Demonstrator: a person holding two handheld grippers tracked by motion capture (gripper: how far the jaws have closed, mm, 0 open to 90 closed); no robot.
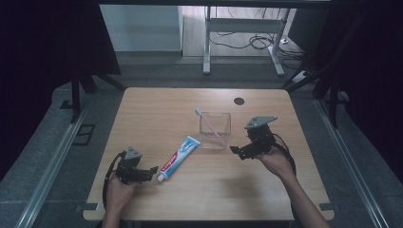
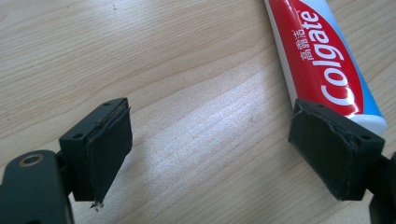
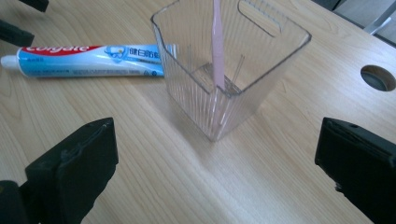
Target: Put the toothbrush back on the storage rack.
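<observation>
Here, work in hand: most likely lifting the toothpaste so it can join the toothbrush in the cup; this is a judgement from how the things lie.
Thing to be gripped: red, white and blue plastic toothpaste tube (image 1: 178, 157), lying flat on the pale wooden worktop (image 1: 157, 109).
Long axis of the tube: from its white cap (image 1: 161, 176) at about 7 o'clock to its flat crimped end at about 1 o'clock in the high view; the crimped end stops just short of the cup.
Which hand is nearer: the left gripper (image 1: 148, 171); the cap lies just beside its tips, at roughly 3 o'clock from them.
Left gripper view: the tube (image 2: 322, 60) runs from 12 o'clock down toward the right-hand jaw, whose pad covers part of the cap end; whether pad and tube touch I cannot tell.
Left jaws: wide apart, nothing between them but bare wood.
Coming move, as I judge it: the left jaws need to shift sideways toward the tube and straddle it across its narrow width, not along its length.
Clear ribbed square plastic cup (image 1: 215, 130): upright near mid-worktop, with a pink toothbrush (image 1: 207, 122) leaning inside, head up toward 11 o'clock.
Right gripper (image 1: 236, 150): at about 4 o'clock from the cup, close beside it, apart from it.
Right jaws: spread wide, empty; the cup (image 3: 224, 60) sits ahead of them.
</observation>
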